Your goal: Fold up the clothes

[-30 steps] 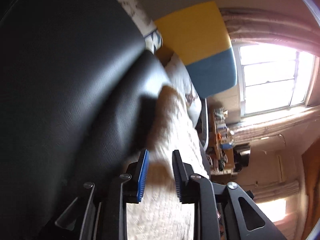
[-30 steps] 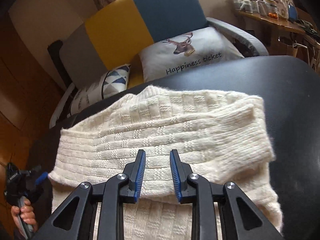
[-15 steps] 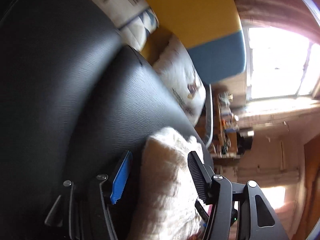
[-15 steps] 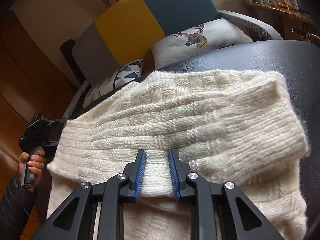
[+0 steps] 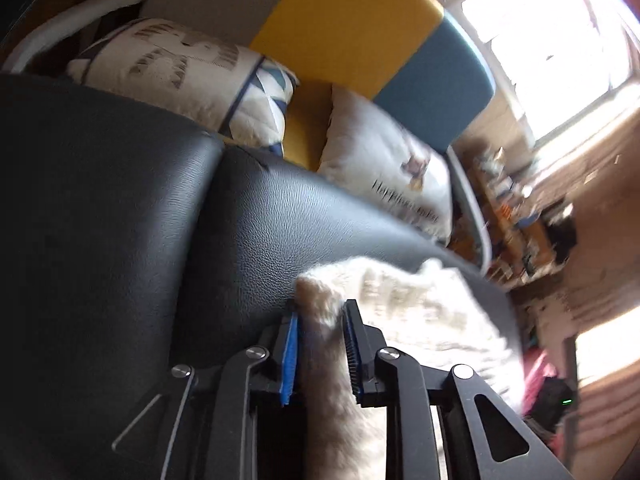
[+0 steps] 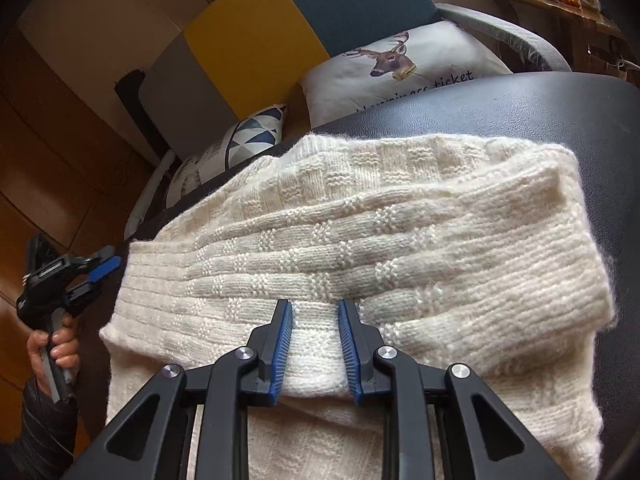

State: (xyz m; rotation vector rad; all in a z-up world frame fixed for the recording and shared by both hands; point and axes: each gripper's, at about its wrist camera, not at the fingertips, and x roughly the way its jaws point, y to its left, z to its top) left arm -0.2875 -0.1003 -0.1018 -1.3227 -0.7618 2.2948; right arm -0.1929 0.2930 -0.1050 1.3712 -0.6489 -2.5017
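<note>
Right wrist view first: we had the cream knitted sweater (image 6: 360, 240) spread over the black leather seat (image 6: 560, 120), its upper part doubled over toward us in a thick fold. Our right gripper (image 6: 315, 316) sat at the near edge of that fold, jaws only narrowly apart with a strip of knit between the blue pads; we couldn't tell for sure whether they were pinching it or just resting on it. Off the sweater's left edge, our left hand (image 6: 52, 348) was gripping the other tool's handle. From the left wrist view, the left gripper (image 5: 320, 320) had its jaws closing on a bunched corner of the sweater (image 5: 400, 312), pads pressed against the wool. Behind the sweater, the deer cushion (image 6: 400, 68) leaned against the yellow and blue chair back (image 6: 280, 28).
</note>
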